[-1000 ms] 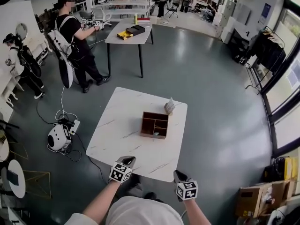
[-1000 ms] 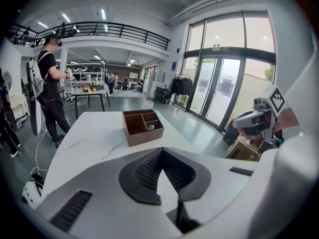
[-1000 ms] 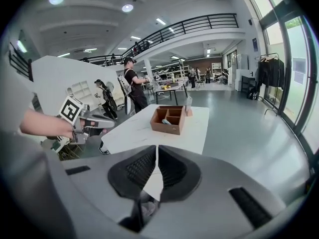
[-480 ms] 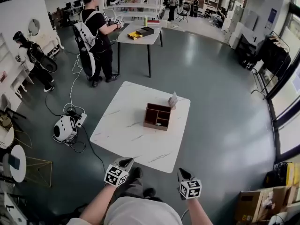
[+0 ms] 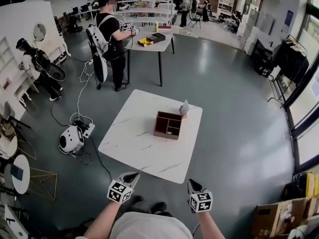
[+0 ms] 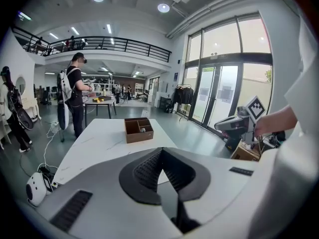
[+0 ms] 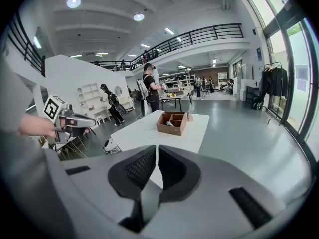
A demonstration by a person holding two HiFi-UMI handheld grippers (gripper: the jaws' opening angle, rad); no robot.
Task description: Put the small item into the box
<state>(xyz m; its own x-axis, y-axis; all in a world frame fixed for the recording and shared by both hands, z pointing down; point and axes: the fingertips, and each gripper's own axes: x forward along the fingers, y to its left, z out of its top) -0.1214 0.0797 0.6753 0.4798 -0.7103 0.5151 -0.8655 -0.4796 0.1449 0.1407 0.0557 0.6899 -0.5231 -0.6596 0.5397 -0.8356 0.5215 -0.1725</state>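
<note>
One box (image 5: 165,135) holds one small item (image 6: 142,130).

A white marble-patterned table (image 5: 134,138) stands on a grey floor (image 5: 234,98). It carries 1 brown compartmented box (image 5: 167,125) toward its far right corner and 1 small pale packet (image 5: 184,108), upright near the far edge, just beside the box.

1. Bare table (image 5: 134,143) top lies between the near edge and the box (image 5: 167,125), and along the box's left
2. A small upright packet (image 5: 184,108) stands just beside the box's far right corner
</note>
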